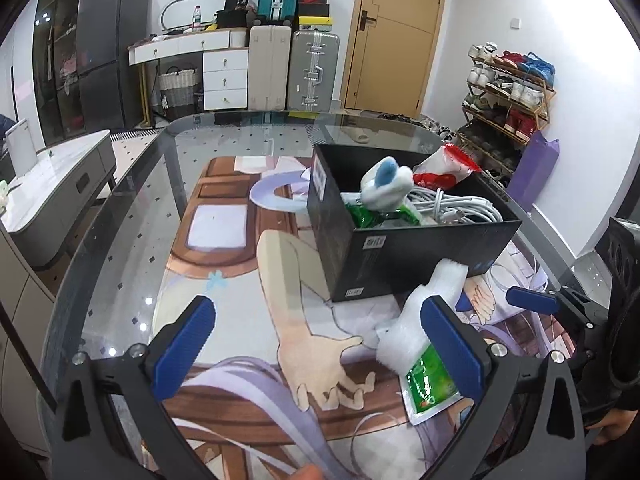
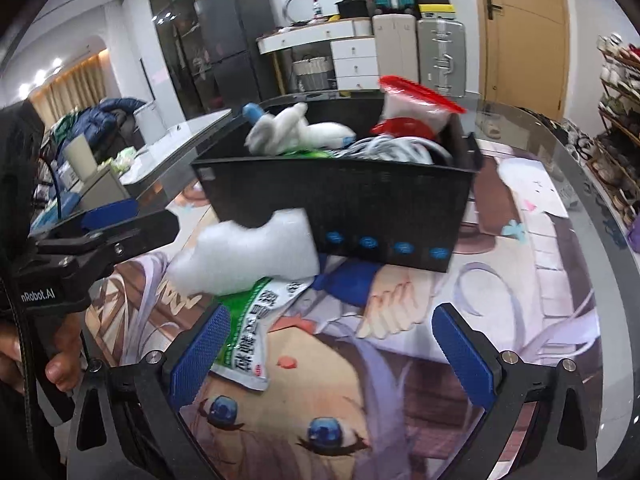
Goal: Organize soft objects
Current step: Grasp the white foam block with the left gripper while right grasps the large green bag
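Plainly, both grippers, left (image 1: 320, 352) and right (image 2: 340, 356), are gaping empty; grabbing the foam (image 2: 248, 252) is risking dragging the packet (image 2: 250, 332).

White walls, wooden door (image 1: 394, 32), stacked suitcases (image 1: 294, 68), shoe rack (image 1: 508, 96), dark fridge (image 1: 106, 52).

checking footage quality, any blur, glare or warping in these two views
Left wrist view: sharp overall, ceiling lights glint on the glass table, door frame bowed by the fisheye. Right wrist view: motion blur smears the white foam piece and black box; the right hand-held gripper stays crisp.
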### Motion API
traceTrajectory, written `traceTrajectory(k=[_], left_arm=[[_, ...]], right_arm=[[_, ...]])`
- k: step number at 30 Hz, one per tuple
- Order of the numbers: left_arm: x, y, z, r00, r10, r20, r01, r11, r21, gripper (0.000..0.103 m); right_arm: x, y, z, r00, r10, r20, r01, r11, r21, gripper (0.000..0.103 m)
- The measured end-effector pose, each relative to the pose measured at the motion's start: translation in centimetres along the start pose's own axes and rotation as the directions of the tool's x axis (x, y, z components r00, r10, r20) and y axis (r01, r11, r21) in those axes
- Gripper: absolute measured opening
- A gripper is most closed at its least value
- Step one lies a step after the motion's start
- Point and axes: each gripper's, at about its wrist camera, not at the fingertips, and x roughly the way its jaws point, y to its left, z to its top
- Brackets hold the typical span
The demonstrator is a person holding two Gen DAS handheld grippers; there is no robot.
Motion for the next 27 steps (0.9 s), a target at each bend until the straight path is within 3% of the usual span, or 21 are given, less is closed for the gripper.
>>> traceTrajectory(k=[12,19,27], left_arm=[[0.2,1.0,-0.2,1.000,0.002,-0.009,-0.002,1.000,-0.027,0.103],[0.3,1.1,-0.2,1.000,0.002,-0.008,-0.002,1.000,-0.027,0.103],[0.7,1.0,-0.3,1.000,-0.018,-0.020,0.018,1.000,-0.013,0.103]], right_arm=[[1.7,2.7,0.3,0.999,0.014,-0.042,-0.016,0.998,-0.052,0.102],[2.9,4.8,0.4,0.997,-0.045,-0.056,0.038,0.990,-0.135,0.102],[2.0,2.0,0.0,0.995,-0.078,-0.060,0.072,0.992,-0.100,0.102]])
